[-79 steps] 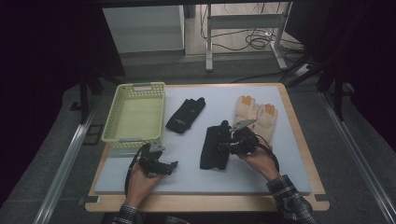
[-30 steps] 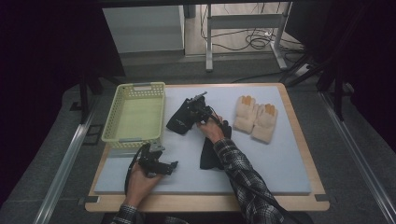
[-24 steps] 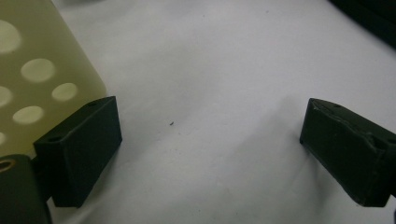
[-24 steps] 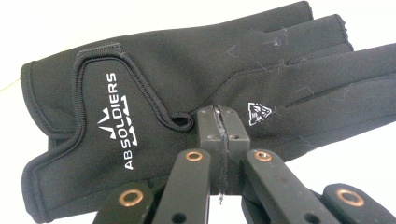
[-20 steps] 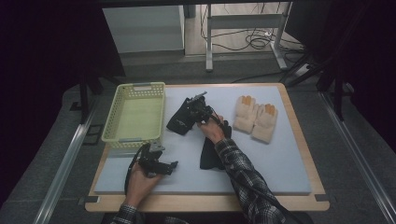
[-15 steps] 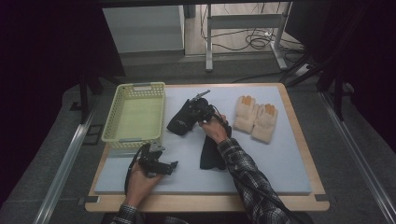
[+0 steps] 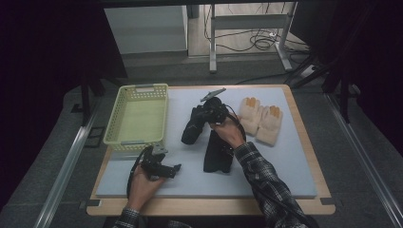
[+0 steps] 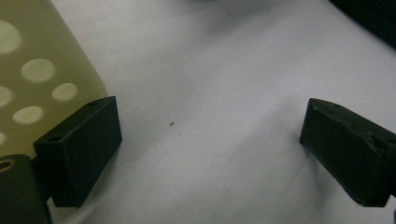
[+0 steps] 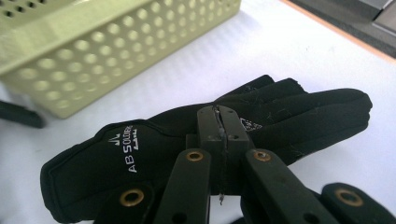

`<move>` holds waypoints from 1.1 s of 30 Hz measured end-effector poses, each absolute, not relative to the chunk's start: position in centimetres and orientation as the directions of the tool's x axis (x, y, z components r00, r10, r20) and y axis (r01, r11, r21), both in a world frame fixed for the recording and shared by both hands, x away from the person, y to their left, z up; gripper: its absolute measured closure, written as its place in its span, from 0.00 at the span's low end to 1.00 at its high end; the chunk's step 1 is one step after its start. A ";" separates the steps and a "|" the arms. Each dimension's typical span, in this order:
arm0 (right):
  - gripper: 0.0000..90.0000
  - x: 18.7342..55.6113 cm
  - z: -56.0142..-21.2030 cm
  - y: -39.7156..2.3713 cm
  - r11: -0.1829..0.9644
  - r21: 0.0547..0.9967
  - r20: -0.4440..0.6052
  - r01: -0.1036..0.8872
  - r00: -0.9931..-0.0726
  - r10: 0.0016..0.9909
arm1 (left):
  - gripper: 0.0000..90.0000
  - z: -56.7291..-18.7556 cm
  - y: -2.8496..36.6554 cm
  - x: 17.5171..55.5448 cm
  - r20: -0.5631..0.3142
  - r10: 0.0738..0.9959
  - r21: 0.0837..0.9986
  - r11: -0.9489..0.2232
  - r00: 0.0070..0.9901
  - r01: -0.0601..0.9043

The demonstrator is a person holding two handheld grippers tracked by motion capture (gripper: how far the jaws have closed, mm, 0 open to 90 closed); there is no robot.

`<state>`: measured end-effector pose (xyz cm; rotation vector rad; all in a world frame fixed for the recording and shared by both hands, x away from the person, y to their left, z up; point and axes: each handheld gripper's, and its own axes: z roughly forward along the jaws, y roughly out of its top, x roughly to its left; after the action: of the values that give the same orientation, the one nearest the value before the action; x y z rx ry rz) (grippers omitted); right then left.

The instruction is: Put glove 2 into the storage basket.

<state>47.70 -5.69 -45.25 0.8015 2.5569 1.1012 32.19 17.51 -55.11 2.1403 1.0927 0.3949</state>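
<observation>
1. Right tool [image 7: 208,113]: standing at about 12 o'clock of the worktop's [image 7: 285,175] centre, its jaws are pressing together on a fold of the black glove [image 7: 192,129]. In the right gripper view the jaws are meeting flush over the glove's back [image 9: 154,154], so the pinch is looking thin.
2. Black glove: hanging from the right tool, cuff end drooping toward 7 o'clock, just off the mat and right beside the basket [image 7: 138,114], which is sitting at 9 o'clock of it.
3. Second black glove [image 7: 217,154]: lying flat at 6 o'clock of the right tool, partly under the person's right hand [image 7: 228,133].
4. Tan gloves [image 7: 260,118]: lying as a pair at 3 o'clock of the right tool, well clear of the carry path.
5. Left tool [image 7: 159,166]: resting at the 7 o'clock corner of the mat, jaws standing wide apart with bare mat between them; the basket wall [image 8: 32,84] is showing beside one jaw.
6. Handling advice, as a judgement: the glove is probably heading into the basket. Keep the pinch firm, lift until the drooping cuff is clearing the rim, travel toward 9 o'clock, and release only when the whole glove is hanging over the basket floor.
</observation>
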 end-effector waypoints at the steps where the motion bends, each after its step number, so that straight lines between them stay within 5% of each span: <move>1: 0.99 47.3 -44.9 -5.9 0.565 0.732 -0.010 0.381 -0.823 0.568 | 0.06 -55.1 17.5 32.2 -0.040 0.799 0.698 -0.407 0.599 0.589; 14: 0.99 42.0 -41.8 -11.0 0.556 0.763 -0.004 0.331 -0.857 0.516 | 0.06 -55.1 17.4 32.2 -0.045 0.803 0.703 -0.398 0.595 0.589; 28: 0.98 40.5 -47.3 -14.7 0.611 0.695 -0.011 0.379 -0.844 0.536 | 0.06 -55.1 17.4 32.2 -0.045 0.803 0.702 -0.397 0.594 0.591; 31: 0.93 40.3 -48.8 -15.1 0.629 0.669 -0.005 0.396 -0.844 0.537 | 0.06 -55.1 17.4 32.2 -0.046 0.804 0.703 -0.396 0.593 0.591; 33: 0.76 40.1 -49.6 -15.3 0.634 0.656 -0.004 0.409 -0.838 0.545 | 0.06 -55.1 17.4 32.2 -0.045 0.803 0.702 -0.398 0.594 0.591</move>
<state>40.12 -15.25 -49.57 0.7847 2.6530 0.9892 32.16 17.44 -55.12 2.1306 1.0993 0.3952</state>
